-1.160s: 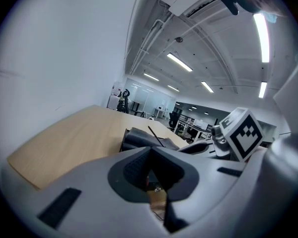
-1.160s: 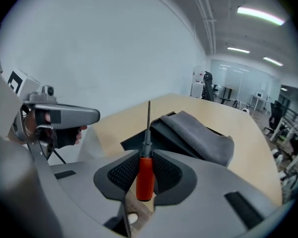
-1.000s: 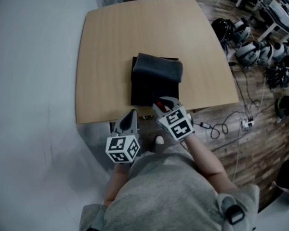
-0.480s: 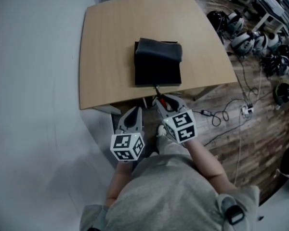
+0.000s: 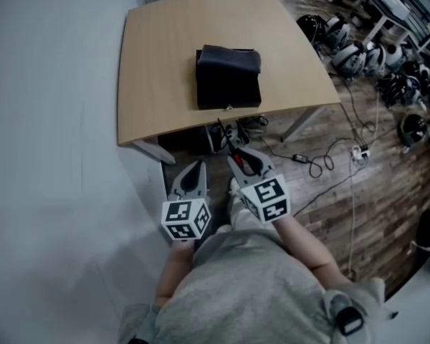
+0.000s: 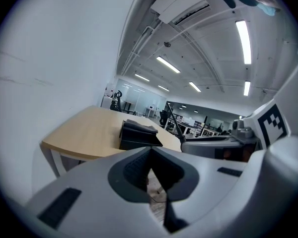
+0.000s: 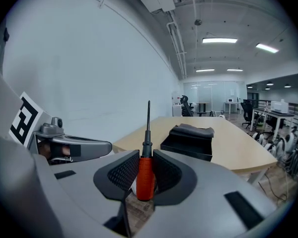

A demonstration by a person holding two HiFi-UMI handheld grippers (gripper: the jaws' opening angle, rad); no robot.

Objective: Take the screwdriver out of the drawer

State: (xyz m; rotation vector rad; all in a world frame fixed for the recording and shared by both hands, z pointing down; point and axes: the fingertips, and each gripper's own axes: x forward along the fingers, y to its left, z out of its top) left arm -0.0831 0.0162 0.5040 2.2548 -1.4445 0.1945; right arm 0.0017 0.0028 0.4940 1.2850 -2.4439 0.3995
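looking down in the head view, a light wooden table with rounded corners (image 5: 150,63) carries a black box-shaped drawer unit (image 5: 228,77) near its front edge; a brown plank floor (image 5: 358,213) strewn with cables lies to the right; below the table edge, the person in a grey top (image 5: 251,285) holds both tools side by side; the left gripper (image 5: 197,167) has its jaws pressed together on nothing; the right gripper (image 5: 238,159) pinches a red-handled screwdriver with a thin dark shaft (image 5: 233,151), well clear of the drawer unit, its tip aimed toward the table.

left gripper view: the left gripper (image 6: 150,152) shows its jaws meeting with no thing between them; the table (image 6: 79,133) and drawer unit (image 6: 138,135) lie ahead; the right gripper (image 6: 188,145) sits just beside it at right, the screwdriver (image 6: 174,122) rising from it.

right gripper view: the right gripper (image 7: 145,158) clamps the screwdriver (image 7: 145,180) by its red handle, shaft upright between the pads; the drawer unit (image 7: 188,140) rests on the table (image 7: 238,150) beyond; the left gripper (image 7: 97,145) is at left.
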